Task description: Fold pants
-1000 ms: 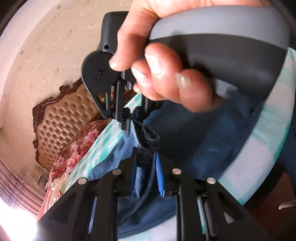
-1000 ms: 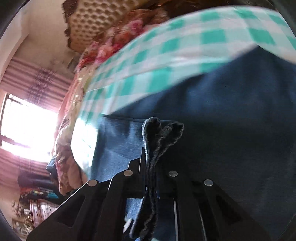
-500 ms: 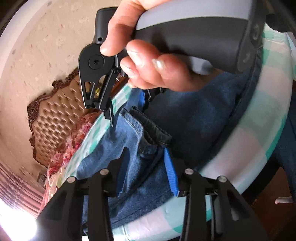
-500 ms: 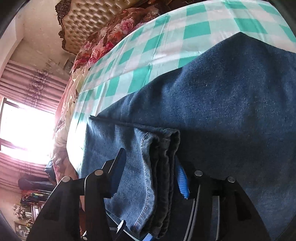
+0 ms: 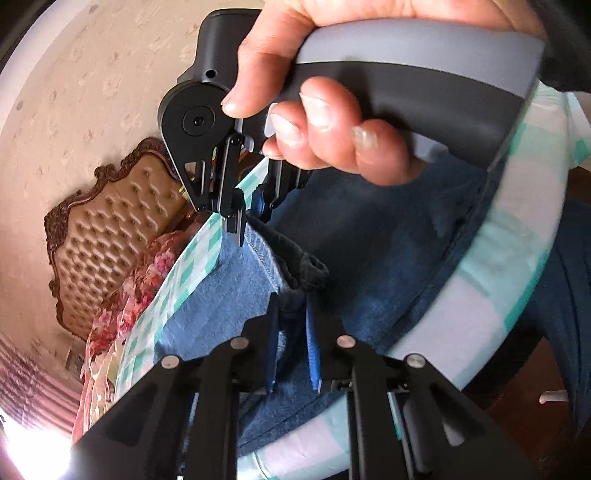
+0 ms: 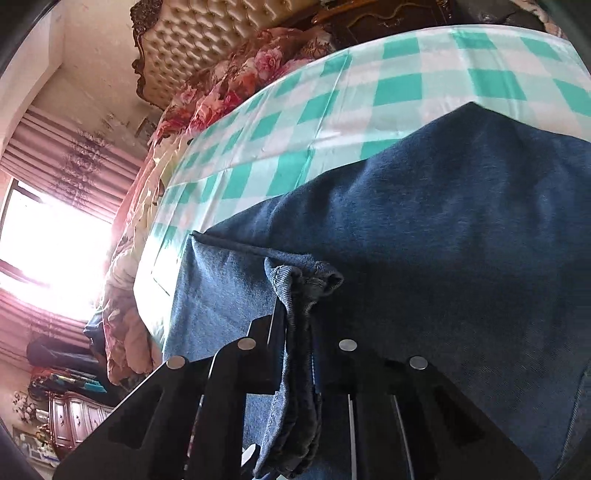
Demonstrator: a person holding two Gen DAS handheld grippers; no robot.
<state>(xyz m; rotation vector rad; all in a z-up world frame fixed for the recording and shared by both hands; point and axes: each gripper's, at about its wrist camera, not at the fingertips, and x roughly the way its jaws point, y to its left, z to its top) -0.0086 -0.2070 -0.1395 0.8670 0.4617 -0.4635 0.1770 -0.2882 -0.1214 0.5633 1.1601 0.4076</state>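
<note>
Jaws of both grippers pinch the bunched, stitched hem of soft denim pants (image 6: 461,258) spread on a glossy green-checked bedsheet (image 6: 399,88): left gripper (image 5: 291,332) closing, right gripper (image 6: 297,332) clamped narrow.

The pants (image 6: 443,240) are spread on the bed (image 6: 369,85), with the headboard (image 6: 207,33) set at the far end.
</note>
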